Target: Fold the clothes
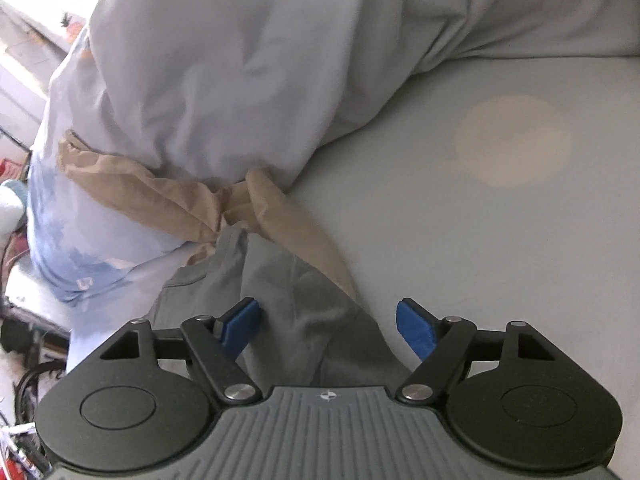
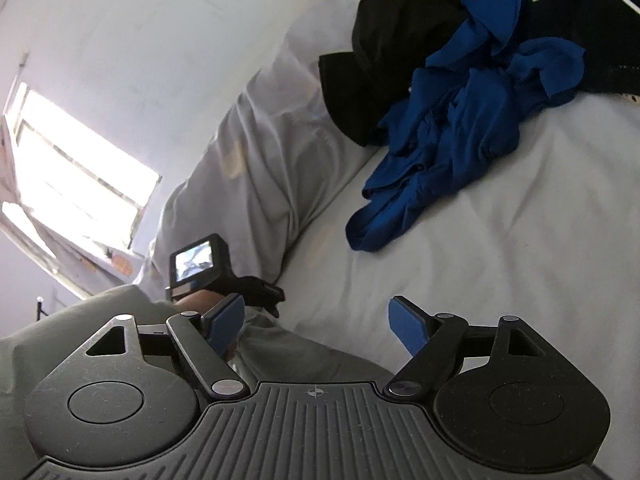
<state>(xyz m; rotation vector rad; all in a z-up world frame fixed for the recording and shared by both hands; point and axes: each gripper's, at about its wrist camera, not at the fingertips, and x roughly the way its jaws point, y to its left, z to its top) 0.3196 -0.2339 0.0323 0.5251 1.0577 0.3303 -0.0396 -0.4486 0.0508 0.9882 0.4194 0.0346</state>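
Observation:
A grey garment (image 1: pixel 304 300) lies crumpled on the bed sheet (image 1: pixel 500 260), just under my left gripper (image 1: pixel 326 312). Its blue pads (image 1: pixel 240 324) stand apart with a fold of the grey cloth between them, not pinched. A tan garment (image 1: pixel 168 192) lies beyond it, partly tucked under the pale duvet (image 1: pixel 240 60). In the right wrist view my right gripper (image 2: pixel 316 308) is open and empty above the same grey garment (image 2: pixel 100 312). The camera on the other gripper (image 2: pixel 192 264) shows past its left pad. A blue garment (image 2: pixel 460 140) and a black one (image 2: pixel 400 40) lie farther up the bed.
The bunched duvet (image 2: pixel 260 152) runs along the far side of the bed. A light blue patterned cloth (image 1: pixel 72 220) hangs at the bed's left edge, with clutter on the floor (image 1: pixel 24 360) below. A bright window (image 2: pixel 80 176) is on the wall.

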